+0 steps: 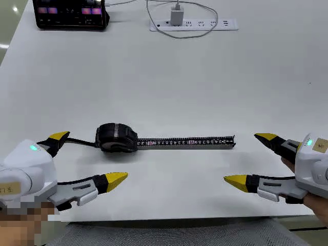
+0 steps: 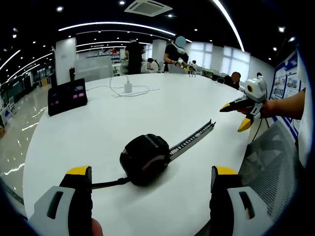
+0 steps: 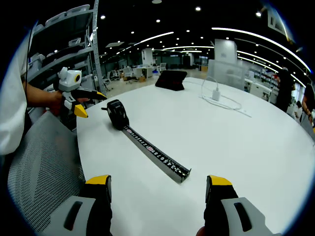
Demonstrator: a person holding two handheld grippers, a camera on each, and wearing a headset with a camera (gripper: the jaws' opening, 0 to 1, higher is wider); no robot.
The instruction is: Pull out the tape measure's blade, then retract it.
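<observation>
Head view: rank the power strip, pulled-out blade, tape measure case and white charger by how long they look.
1-2. The blade and the power strip: alike in length; the strip lies farther off, so no ranking.
3. The tape measure case.
4. The white charger, smallest.

One tape measure, two grippers

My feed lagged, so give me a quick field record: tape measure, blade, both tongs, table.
item: black round tape measure lying on white table
extended: dark numbered metal blade pulled out flat, tip toward right tongs
left: left tongs open, near the tape measure, not gripping
right: open, apart from the blade tip
</observation>
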